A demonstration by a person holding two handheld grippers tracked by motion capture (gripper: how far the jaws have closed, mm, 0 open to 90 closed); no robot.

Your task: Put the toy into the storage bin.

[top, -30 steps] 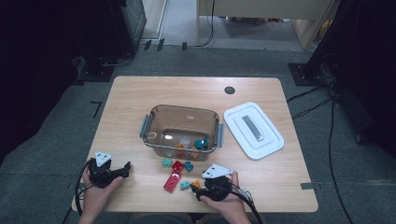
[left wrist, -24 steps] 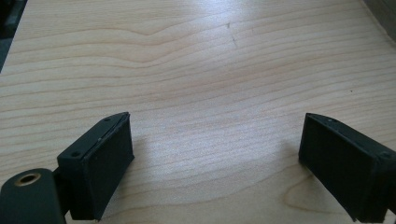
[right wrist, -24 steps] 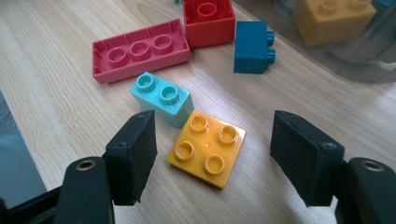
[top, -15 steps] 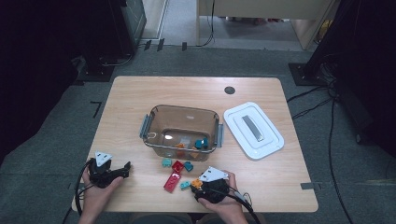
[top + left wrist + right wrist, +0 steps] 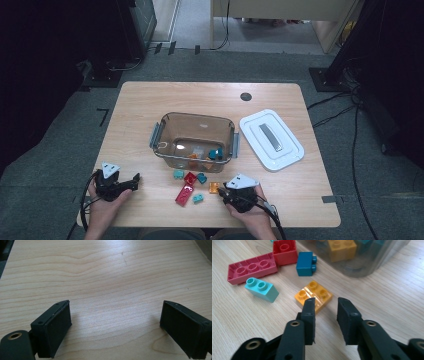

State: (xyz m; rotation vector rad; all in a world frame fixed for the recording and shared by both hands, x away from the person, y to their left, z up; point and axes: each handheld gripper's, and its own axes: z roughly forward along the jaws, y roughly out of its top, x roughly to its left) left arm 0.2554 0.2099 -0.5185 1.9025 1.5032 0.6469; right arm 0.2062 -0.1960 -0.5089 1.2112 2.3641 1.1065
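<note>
Right gripper [image 5: 223, 190] nearer; bricks [image 5: 206, 154] in tub [image 5: 172, 125]

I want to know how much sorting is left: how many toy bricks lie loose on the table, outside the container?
6: teal, red, dark teal, orange, long pink-red, light teal. More sit inside the container.

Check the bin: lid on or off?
Off. The lid lies flat on the table right of the bin, whose open top shows bricks inside.
</note>
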